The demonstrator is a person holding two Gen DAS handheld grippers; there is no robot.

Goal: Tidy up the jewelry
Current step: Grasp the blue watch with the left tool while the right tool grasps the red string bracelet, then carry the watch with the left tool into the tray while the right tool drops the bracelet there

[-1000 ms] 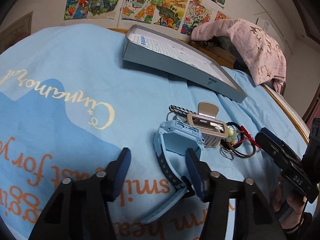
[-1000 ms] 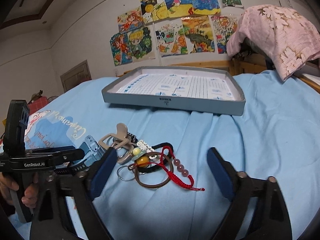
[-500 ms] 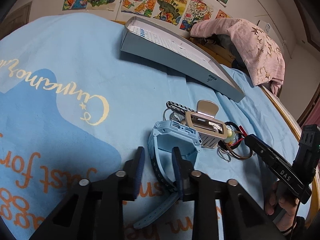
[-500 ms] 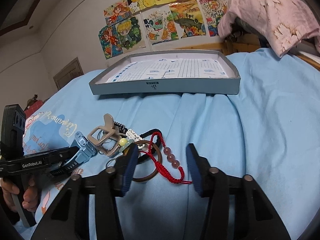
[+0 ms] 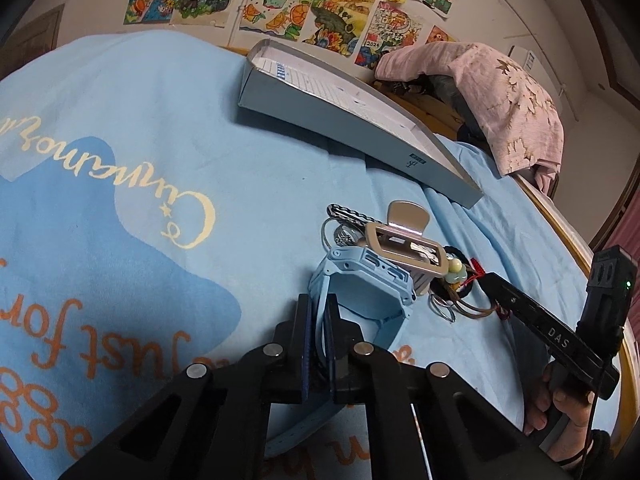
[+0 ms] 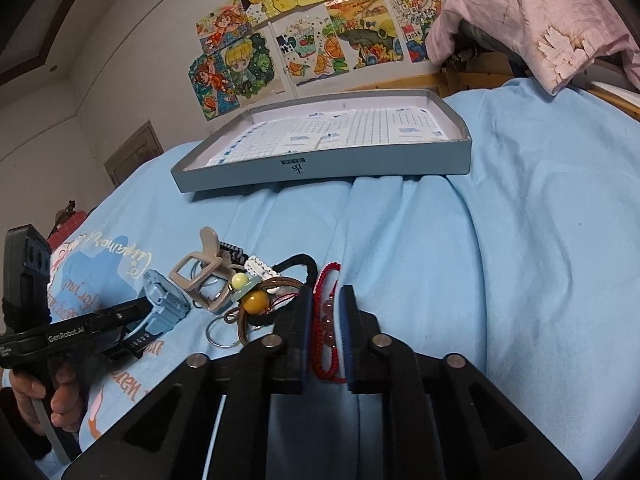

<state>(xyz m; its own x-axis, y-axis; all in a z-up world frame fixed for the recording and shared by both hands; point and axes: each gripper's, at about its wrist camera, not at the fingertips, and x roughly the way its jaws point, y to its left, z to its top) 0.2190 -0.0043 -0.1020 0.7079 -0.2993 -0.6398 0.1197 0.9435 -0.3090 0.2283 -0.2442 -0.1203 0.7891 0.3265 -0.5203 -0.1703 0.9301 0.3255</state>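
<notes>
A pile of jewelry lies on the light-blue bedsheet. My left gripper (image 5: 319, 320) is shut on the strap of a light-blue watch (image 5: 366, 292), also seen in the right wrist view (image 6: 164, 304). My right gripper (image 6: 326, 320) is shut on a red braided bracelet with pink beads (image 6: 326, 312). Beside them lie a beige hair claw clip (image 5: 404, 236), a black hair tie (image 6: 298, 262), a yellow-bead cord (image 6: 256, 302) and metal rings (image 6: 222, 332). A shallow grey-blue box tray (image 6: 320, 168) with a white gridded lining stands farther back.
The bedsheet (image 5: 140, 168) carries printed lettering. A pink flowered cloth (image 5: 492, 92) is draped over the wooden headboard at the back right. Colourful drawings (image 6: 304, 28) hang on the wall. The bed's wooden edge (image 5: 560, 216) runs along the right.
Both grippers went from wide open to shut: the left closed on the blue watch strap, the right moved in and closed on the red bracelet.
</notes>
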